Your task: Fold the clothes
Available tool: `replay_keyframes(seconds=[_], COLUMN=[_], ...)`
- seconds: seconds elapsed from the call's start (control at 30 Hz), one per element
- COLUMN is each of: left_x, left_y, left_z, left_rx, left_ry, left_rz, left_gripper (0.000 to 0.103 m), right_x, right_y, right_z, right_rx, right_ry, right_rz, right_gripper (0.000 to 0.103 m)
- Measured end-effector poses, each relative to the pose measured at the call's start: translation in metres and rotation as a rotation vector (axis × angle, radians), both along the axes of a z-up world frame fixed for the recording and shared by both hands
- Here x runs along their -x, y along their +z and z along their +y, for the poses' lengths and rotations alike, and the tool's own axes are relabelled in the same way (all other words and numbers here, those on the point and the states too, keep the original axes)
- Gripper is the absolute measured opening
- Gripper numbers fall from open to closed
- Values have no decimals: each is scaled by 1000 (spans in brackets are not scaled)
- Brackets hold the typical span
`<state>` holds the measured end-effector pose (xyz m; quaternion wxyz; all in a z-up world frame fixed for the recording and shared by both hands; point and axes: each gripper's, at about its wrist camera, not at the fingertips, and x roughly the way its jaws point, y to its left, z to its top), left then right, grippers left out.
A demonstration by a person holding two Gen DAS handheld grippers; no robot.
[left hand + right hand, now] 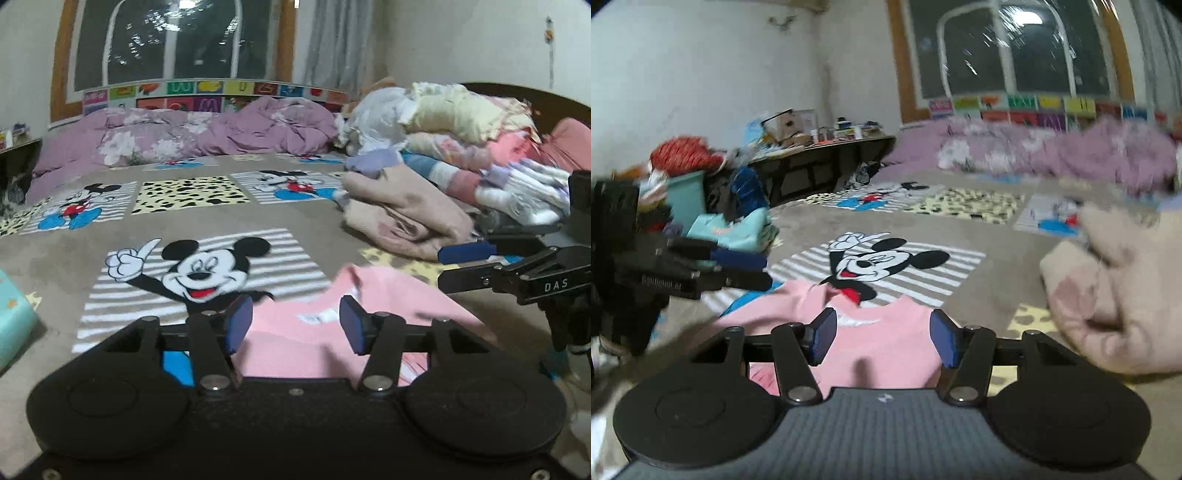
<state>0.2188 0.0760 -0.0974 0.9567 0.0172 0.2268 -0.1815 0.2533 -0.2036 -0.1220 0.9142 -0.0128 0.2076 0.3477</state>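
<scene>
The left gripper [295, 325] stands part open over a pink garment [306, 354] lying on the bed; its two blue pads [238, 325] sit well apart with pink cloth showing in the gap, and neither pad presses on it, so nothing is held. In the right wrist view, the right gripper [882, 338] is likewise part open above the same pink garment [882, 347], blue pads [823, 336] clear of the fabric on both sides and gripping nothing.

The garment lies spread on the bed's brown Mickey Mouse blanket [221, 218], its near part under the grippers and its far edge overlapping the lower part of the big Mickey Mouse picture [201, 269]. A white neck label [314, 317] shows between the left gripper's pads.

Each gripper appears in the other's view: the right gripper [469, 266] comes in from the right edge of the left view, the left gripper [738, 267] from the left edge of the right view, blurred.

To the right of the garment lies a beige folded blanket [402, 218], with a heap of mixed clothes [461, 147] behind it. A crumpled purple quilt [207, 136] lies along the far side of the bed under the window [170, 40]. A folded teal cloth [738, 229] sits at the bed's left edge, near a cluttered side counter [820, 147].
</scene>
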Motion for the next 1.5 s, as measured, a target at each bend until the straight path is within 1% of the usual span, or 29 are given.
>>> replay_keyframes(seconds=[0.1, 0.17, 0.23, 0.3, 0.33, 0.47, 0.5, 0.53, 0.57, 0.6, 0.67, 0.7, 0.73, 0.8, 0.87, 0.93, 1.07, 1.1, 1.13, 1.2, 1.3, 1.37, 1.4, 1.43, 1.5], left_x=[12, 13, 9, 6, 5, 2, 4, 7, 11, 15, 21, 23, 23, 21, 16, 10, 4, 3, 1, -2, -3, -3, -3, -3, -4], left_y=[-9, -19, -31, -44, -48, -48, -46, -40, -34, -29, -24, -24, -28, -39, -48, -56, -61, -62, -62, -63, -63, -63, -63, -63, -65], left_z=[-11, -22, -29, -31, -30, -20, -18, -16, -12, -6, 8, 17, 24, 36, 38, 39, 36, 35, 34, 31, 31, 32, 32, 33, 35], left_rx=[-36, -91, -129, -159, -159, -95, -81, -67, -42, 1, 107, 168, 233, 342, 405, 469, 515, 524, 533, 547, 605, 653, 676, 691, 698], left_ry=[-24, -41, -44, -49, -52, -46, -35, -17, 7, 40, 122, 163, 193, 220, 228, 228, 235, 236, 237, 241, 254, 240, 234, 234, 240], left_rz=[26, 43, 68, 83, 87, 116, 121, 117, 104, 100, 120, 139, 172, 245, 290, 324, 330, 331, 333, 339, 357, 377, 386, 391, 395], left_gripper=[51, 51, 51, 51, 51, 52, 52, 53, 54, 56, 63, 64, 65, 65, 65, 65, 64, 64, 64, 64, 64, 63, 63, 61, 55], right_x=[21, 29, 26, 21, 19, 19, 21, 22, 22, 22, 22, 19, 15, 7, -1, -6, -17, -20, -23, -27, -27, -25, -24, -24, -24], right_y=[-7, -18, -32, -41, -44, -43, -40, -37, -35, -32, -27, -29, -35, -47, -60, -65, -69, -70, -71, -72, -72, -74, -74, -75, -77], right_z=[4, 11, 17, 19, 19, 20, 18, 13, 7, 0, -13, -19, -25, -31, -33, -32, -28, -27, -26, -22, -21, -19, -18, -19, -18], right_rx=[11, 37, 66, 68, 65, 67, 58, 28, -14, -56, -140, -178, -215, -255, -295, -323, -336, -345, -354, -364, -414, -441, -442, -451, -465], right_ry=[5, -4, -5, -4, -5, -1, -3, -22, -51, -80, -139, -166, -193, -222, -230, -221, -196, -190, -184, -174, -163, -162, -171, -182, -190], right_rz=[9, 25, 50, 80, 95, 103, 97, 105, 121, 136, 168, 203, 251, 323, 394, 424, 448, 456, 464, 478, 518, 537, 537, 539, 539], right_gripper=[56, 56, 56, 56, 56, 56, 56, 56, 56, 57, 64, 70, 70, 70, 71, 71, 71, 70, 67, 66, 66, 66, 63, 61, 61])
